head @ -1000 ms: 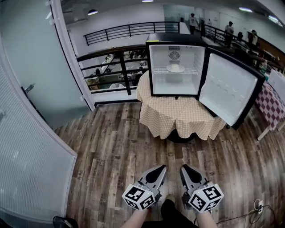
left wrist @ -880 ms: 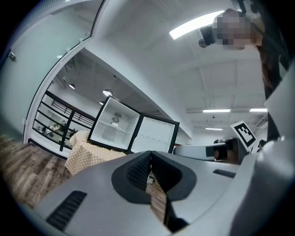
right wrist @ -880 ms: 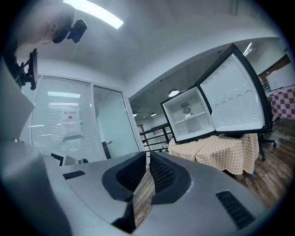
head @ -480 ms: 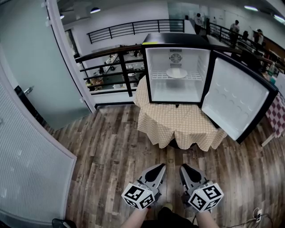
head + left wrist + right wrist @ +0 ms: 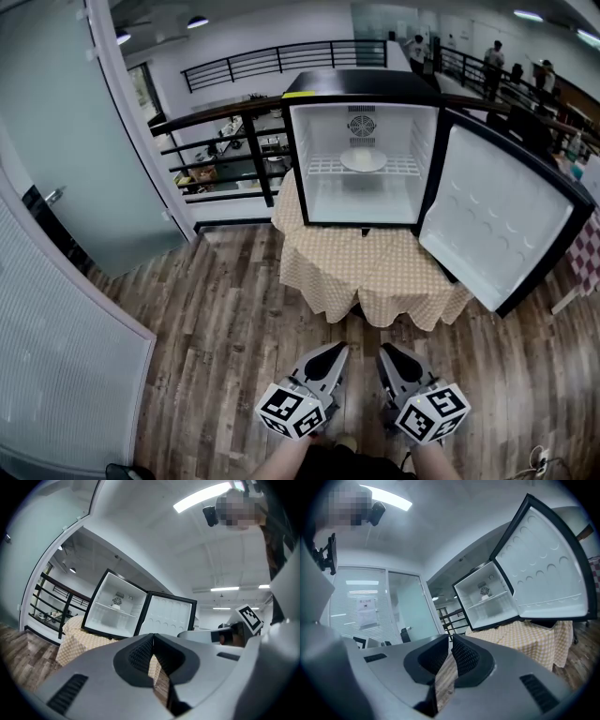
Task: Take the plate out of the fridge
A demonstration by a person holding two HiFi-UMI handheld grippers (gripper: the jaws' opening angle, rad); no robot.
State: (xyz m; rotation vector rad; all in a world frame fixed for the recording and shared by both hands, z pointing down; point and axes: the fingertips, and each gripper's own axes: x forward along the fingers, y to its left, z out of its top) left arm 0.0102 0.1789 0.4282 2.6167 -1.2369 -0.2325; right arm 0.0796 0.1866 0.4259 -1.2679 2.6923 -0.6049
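A white plate [image 5: 364, 160] rests on the wire shelf inside the small black fridge [image 5: 361, 86], whose door [image 5: 497, 220] hangs open to the right. In the left gripper view the plate [image 5: 116, 606] shows as a small shape on the shelf; in the right gripper view the plate [image 5: 484, 597] is tiny. My left gripper [image 5: 339, 352] and right gripper [image 5: 384, 354] are held low over the floor, well short of the fridge. Both are shut with nothing between the jaws.
The fridge stands on a round table under a checked cloth [image 5: 375, 267]. Wooden floor [image 5: 234, 319] lies between me and it. A glass partition [image 5: 66, 141] runs along the left, a black railing [image 5: 216, 122] behind. People stand far back on the walkway.
The view has moved closer to the fridge and a little left, so the fridge looks larger. Both grippers stay in the same place in front of me, still shut.
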